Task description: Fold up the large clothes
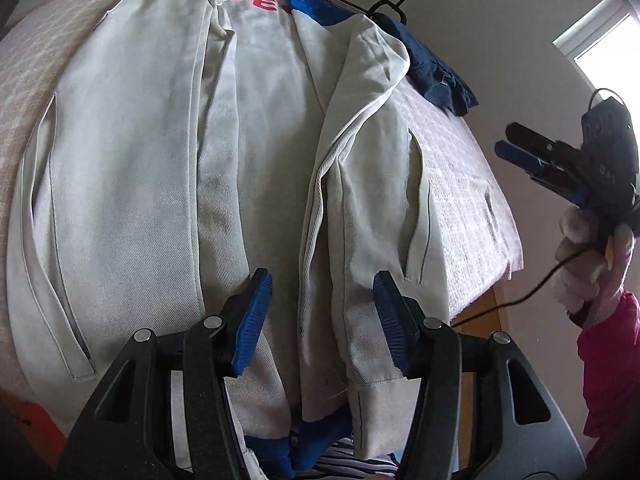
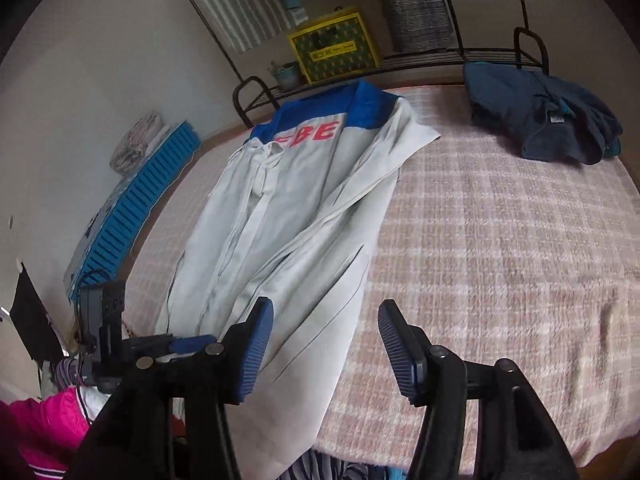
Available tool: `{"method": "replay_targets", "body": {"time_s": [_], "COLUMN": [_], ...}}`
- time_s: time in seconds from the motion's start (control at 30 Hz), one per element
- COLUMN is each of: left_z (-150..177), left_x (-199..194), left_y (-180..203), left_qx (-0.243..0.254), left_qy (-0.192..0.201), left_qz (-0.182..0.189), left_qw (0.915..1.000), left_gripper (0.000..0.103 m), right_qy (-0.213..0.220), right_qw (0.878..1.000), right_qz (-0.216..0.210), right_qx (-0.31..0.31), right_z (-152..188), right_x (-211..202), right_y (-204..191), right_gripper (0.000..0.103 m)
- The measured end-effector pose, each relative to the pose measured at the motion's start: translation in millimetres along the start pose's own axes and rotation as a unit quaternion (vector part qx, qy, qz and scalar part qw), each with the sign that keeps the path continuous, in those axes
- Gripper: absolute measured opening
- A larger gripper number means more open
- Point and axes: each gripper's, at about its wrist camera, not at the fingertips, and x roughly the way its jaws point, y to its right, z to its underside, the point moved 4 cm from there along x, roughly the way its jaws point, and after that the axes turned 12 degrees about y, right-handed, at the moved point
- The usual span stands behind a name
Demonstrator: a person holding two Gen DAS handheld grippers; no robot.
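Note:
A large white jacket (image 1: 160,168) with a blue collar and red letters lies flat on the bed, both sides folded inward; it also shows in the right wrist view (image 2: 288,216). My left gripper (image 1: 322,320) is open and empty, just above the jacket's near hem. My right gripper (image 2: 326,350) is open and empty, above the jacket's right edge near the bed's front. In the left wrist view the right gripper (image 1: 508,144) hangs off the bed's right side. The left gripper (image 2: 188,344) shows low at the left of the right wrist view.
The bed has a pink checked cover (image 2: 500,248). A dark blue folded garment (image 2: 544,124) lies at its far right corner. A black metal rack (image 2: 460,60) with a yellow box (image 2: 334,48) stands behind. A blue ribbed mat (image 2: 136,208) leans along the left wall.

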Motion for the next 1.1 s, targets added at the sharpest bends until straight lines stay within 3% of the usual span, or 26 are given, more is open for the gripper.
{"method": "replay_targets", "body": {"time_s": [0.2,0.33,0.4,0.43,0.47,0.6,0.63,0.7,0.77,0.8,0.87,1.1], "left_z": [1.1,4.1,4.5,5.5,7.6,11.8,12.0,13.5,15.6,16.5,19.4,26.7], "left_x": [6.0,7.1,10.1,13.4,16.7,20.1,20.1,19.5,18.8,18.3,16.6,8.4], "left_y": [1.2,5.0,6.7,7.3,7.2,11.8,12.8,13.4,13.7,13.8,14.2,19.8], "left_qx": [0.005,0.017,0.022,0.020,0.016,0.024,0.023,0.018,0.016,0.015,0.008,-0.004], "left_qy": [-0.008,-0.013,-0.016,-0.024,-0.032,-0.027,-0.025,-0.020,-0.016,-0.014,-0.010,-0.002], "left_qz": [0.005,0.007,0.010,0.013,0.017,0.018,0.019,0.021,0.022,0.024,0.027,0.049], "left_qw": [0.9999,0.9998,0.9996,0.9994,0.9992,0.9992,0.9992,0.9994,0.9995,0.9995,0.9996,0.9988], "left_gripper": [0.058,0.057,0.043,0.028,0.021,0.011,0.009,0.007,0.006,0.005,0.005,0.004], "right_qy": [0.029,0.047,0.049,0.050,0.053,0.060,0.062,0.062,0.054,0.057,0.054,0.032], "right_qw": [0.998,0.992,0.988,0.985,0.981,0.971,0.968,0.963,0.966,0.970,0.978,0.997], "right_qz": [0.001,-0.003,-0.013,-0.015,-0.014,-0.020,-0.026,-0.048,-0.048,-0.039,-0.021,0.033], "right_qx": [0.060,0.113,0.149,0.167,0.184,0.232,0.240,0.257,0.250,0.235,0.199,0.066], "right_z": [-44.0,-67.7,-74.8,-77.5,-80.3,-90.3,-91.8,-96.3,-103.0,-107.7,-115.6,-144.0], "right_x": [50.2,89.8,114.2,126.2,137.8,174.6,180.6,190.7,196.2,195.8,192.1,189.9], "right_y": [44.2,75.3,90.4,97.2,104.1,118.6,119.7,118.5,111.0,104.9,89.1,7.4], "right_gripper": [0.078,0.079,0.079,0.079,0.080,0.080,0.078,0.063,0.032,0.028,0.010,0.006]}}
